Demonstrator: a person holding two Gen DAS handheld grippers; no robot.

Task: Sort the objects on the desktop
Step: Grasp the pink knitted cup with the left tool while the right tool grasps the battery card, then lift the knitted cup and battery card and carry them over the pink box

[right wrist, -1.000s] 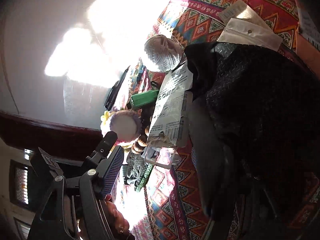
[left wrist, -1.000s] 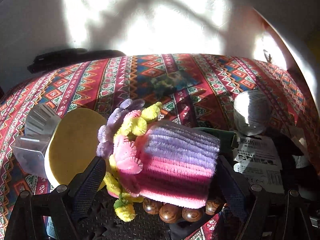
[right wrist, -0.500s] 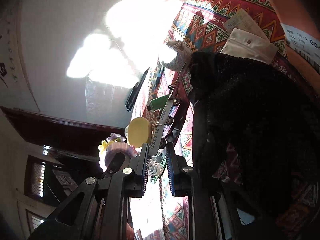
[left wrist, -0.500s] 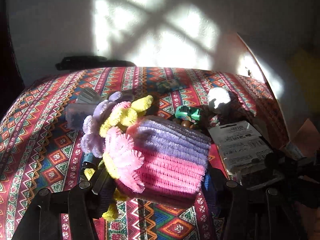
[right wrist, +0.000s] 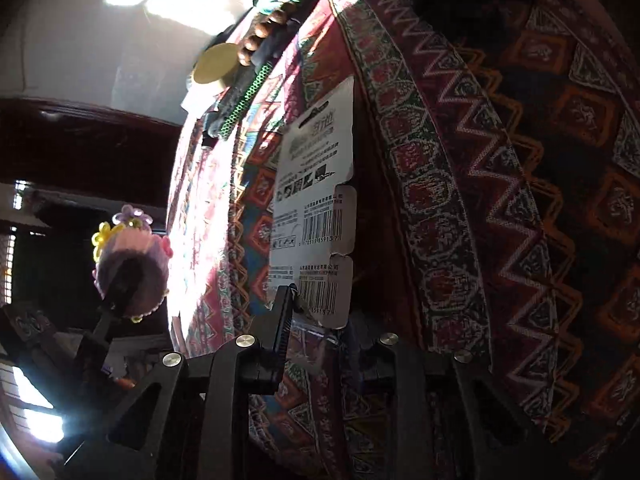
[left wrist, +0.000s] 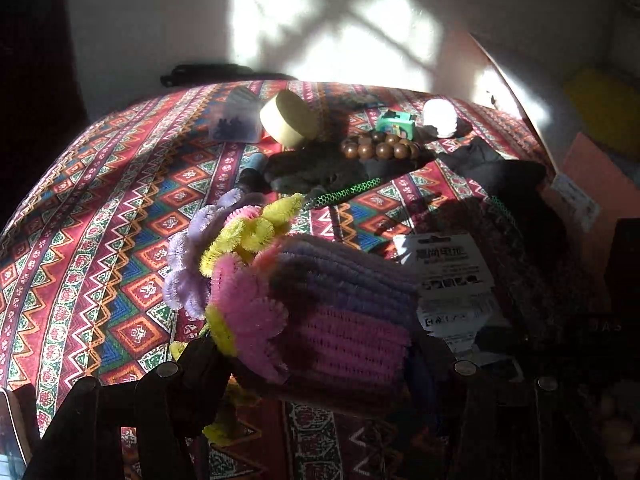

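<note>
My left gripper [left wrist: 316, 356] is shut on a pink and purple pipe-cleaner flower pot [left wrist: 320, 300] with yellow, pink and lilac flowers, held above the patterned tablecloth [left wrist: 100, 240]. It also shows in the right wrist view [right wrist: 132, 264], off the table's edge. My right gripper [right wrist: 320, 316] is shut on the lower end of a white battery blister card [right wrist: 316, 208], which also shows in the left wrist view [left wrist: 452, 280]. The card hangs just over the cloth.
At the back of the table lie a yellow tape roll [left wrist: 288, 118], a clear plastic box [left wrist: 238, 120], wooden beads [left wrist: 380, 148], a green toy [left wrist: 396, 124], a white yarn ball [left wrist: 440, 118], a dark cloth [left wrist: 316, 170] and a green braided cord [left wrist: 344, 194]. A black bag [left wrist: 504, 176] lies right.
My left gripper has lifted the flower pot and drawn it back toward the near left. My right gripper has closed on the battery card and carried it off the pile.
</note>
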